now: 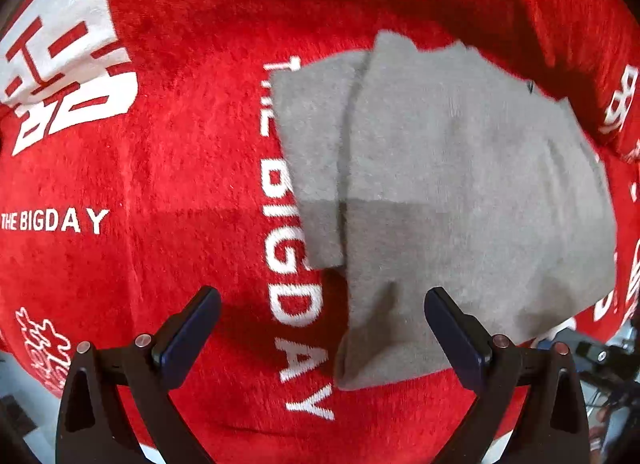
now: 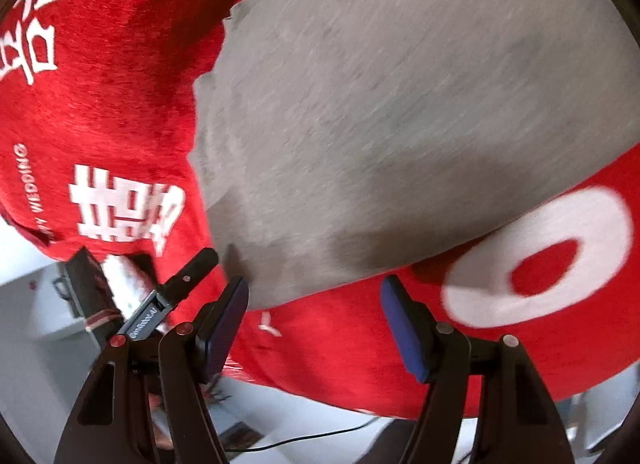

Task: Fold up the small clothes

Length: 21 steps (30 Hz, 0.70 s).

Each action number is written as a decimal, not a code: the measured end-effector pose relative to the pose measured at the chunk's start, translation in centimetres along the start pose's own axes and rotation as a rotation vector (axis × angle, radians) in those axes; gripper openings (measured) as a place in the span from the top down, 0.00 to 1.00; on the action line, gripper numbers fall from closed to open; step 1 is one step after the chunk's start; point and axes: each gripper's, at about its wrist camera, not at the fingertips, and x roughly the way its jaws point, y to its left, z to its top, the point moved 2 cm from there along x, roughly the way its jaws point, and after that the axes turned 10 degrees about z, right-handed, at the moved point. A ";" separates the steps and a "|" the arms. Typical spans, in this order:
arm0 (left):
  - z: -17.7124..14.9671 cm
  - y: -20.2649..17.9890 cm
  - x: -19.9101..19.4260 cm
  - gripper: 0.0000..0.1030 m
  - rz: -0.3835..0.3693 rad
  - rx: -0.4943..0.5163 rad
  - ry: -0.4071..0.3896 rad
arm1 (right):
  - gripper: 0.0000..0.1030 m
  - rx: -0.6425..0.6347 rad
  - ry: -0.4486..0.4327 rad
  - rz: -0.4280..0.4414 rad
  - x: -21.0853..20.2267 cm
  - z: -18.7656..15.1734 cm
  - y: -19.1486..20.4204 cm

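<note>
Both tongs look the same build: the left tongs (image 1: 322,310) and right tongs (image 2: 314,300) have black plastic arms with triangular cutouts, kinda A-frame shaped. Fingertips are dark navy pads (image 1: 188,338), flat and slightly rounded at the ends. Round screws at the pivots, silver with a reddish tint on the right set (image 2: 117,341).

Grey garment (image 1: 460,184) matt knit; red cloth (image 1: 180,144) fuzzy plush.
</note>
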 end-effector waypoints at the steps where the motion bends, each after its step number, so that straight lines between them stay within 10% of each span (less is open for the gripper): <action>1: 0.1 0.4 0.0 0.01 -0.012 -0.007 -0.004 | 0.30 0.013 0.002 0.022 0.3 -0.1 -0.1; 21: 2.4 3.5 2.2 0.01 -0.294 -0.126 0.068 | 0.30 0.359 -0.114 0.372 6.4 -0.6 -2.6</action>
